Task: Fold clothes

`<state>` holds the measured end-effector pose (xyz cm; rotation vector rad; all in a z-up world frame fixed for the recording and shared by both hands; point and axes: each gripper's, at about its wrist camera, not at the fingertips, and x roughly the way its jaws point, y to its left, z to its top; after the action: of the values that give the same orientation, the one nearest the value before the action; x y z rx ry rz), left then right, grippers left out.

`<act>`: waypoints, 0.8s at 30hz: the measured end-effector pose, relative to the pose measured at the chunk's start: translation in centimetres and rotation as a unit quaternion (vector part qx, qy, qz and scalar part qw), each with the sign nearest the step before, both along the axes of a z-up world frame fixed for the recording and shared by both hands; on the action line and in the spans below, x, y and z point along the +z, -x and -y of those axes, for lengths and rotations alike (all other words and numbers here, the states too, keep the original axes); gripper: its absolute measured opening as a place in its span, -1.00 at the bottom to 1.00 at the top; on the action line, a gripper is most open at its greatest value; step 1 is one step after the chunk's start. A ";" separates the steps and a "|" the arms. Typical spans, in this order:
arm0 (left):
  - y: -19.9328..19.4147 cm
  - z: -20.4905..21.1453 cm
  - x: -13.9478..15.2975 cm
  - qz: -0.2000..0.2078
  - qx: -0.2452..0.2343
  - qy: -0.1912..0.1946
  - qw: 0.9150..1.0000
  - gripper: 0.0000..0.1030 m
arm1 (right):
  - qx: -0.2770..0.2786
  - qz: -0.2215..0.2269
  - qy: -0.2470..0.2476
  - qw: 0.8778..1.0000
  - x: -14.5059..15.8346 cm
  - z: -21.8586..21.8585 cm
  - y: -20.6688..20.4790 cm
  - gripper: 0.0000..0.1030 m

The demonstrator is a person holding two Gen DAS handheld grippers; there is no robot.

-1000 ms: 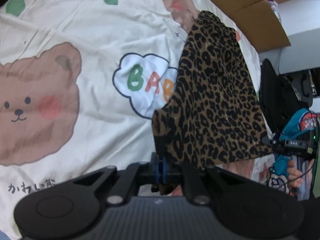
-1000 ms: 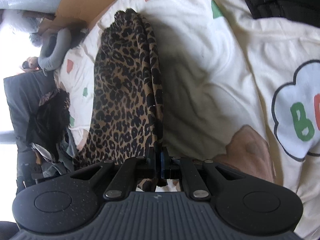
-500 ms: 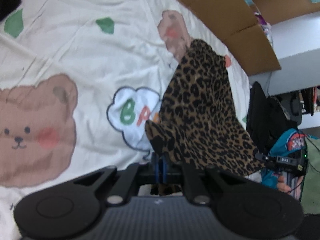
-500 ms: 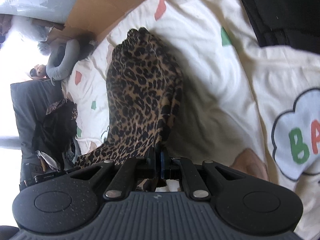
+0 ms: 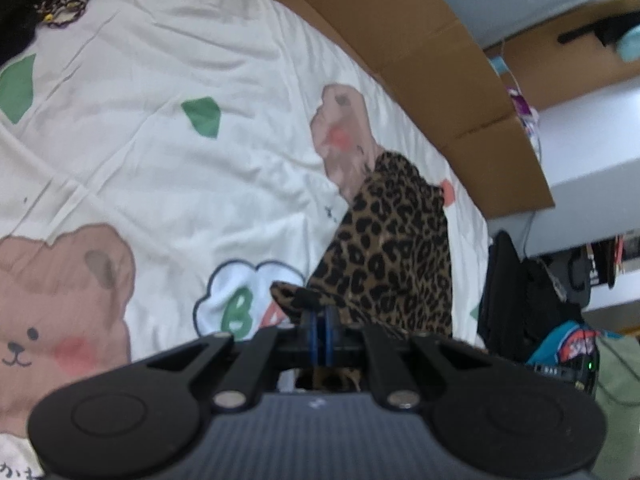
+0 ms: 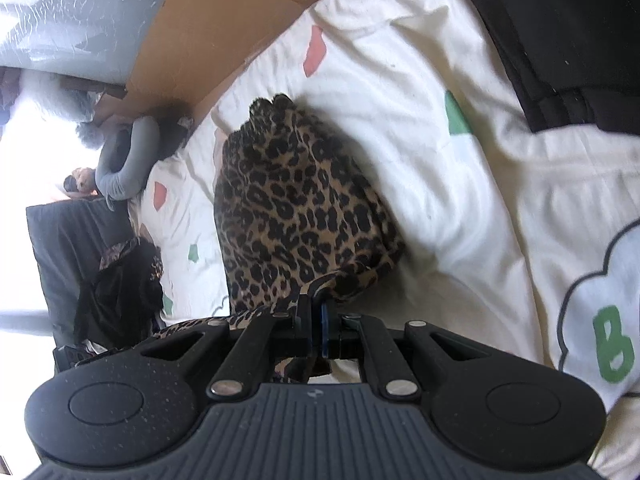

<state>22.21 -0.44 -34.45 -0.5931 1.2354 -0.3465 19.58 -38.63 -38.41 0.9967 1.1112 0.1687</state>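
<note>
Your left gripper (image 5: 320, 322) has its blue-padded fingers pressed together on a corner of the leopard-print garment (image 5: 394, 256), the pinched edge bunched up just above the fingertips. Your right gripper (image 6: 316, 320) is likewise clamped tight on another edge of the same garment (image 6: 296, 216), with a strip of the fabric trailing off to the left under its fingers.

From both grippers the garment slopes away and down to the bedsheet (image 5: 168, 184), where its far end rests in a rounded bunch. In your left view that far end lies just beside a printed bear patch (image 5: 344, 136) and a small coral patch on the sheet. A white cloud print with green and orange letters (image 5: 240, 308) sits beside the left gripper, partly covered by the held corner. A larger bear face (image 5: 52, 312) is printed at the left.

Flat cardboard (image 5: 432, 68) lines the far edge of the bed. In your right view a black cloth (image 6: 560, 40) lies on the sheet at upper right, well apart from the garment, and a grey curved cushion (image 6: 128, 160) sits beyond the bed at left.
</note>
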 end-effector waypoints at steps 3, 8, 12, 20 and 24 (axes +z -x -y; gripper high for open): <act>-0.9 0.3 -0.1 0.009 0.004 -0.006 1.000 -0.92 | -0.008 0.008 0.002 1.000 0.2 0.1 -0.9 -0.95; -2.2 0.6 0.0 0.019 0.006 -0.014 1.000 -0.92 | -0.014 0.016 0.009 1.000 0.3 0.3 -2.3 -0.95; -3.2 1.0 -0.1 0.025 0.007 -0.022 0.999 -0.92 | -0.016 0.021 0.014 1.000 0.2 0.4 -3.5 -0.95; -5.5 1.9 -2.4 0.025 0.007 -0.050 0.998 -0.93 | -0.015 0.018 0.036 0.999 -1.1 0.6 -6.5 -0.95; -6.7 2.2 -3.7 0.020 0.005 -0.062 0.998 -0.93 | -0.013 0.011 0.045 0.999 -2.3 0.6 -7.8 -0.95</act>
<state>28.88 -2.66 -38.14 -0.4845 1.2057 -0.2698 27.33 -39.21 -40.66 0.9263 1.0759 0.1065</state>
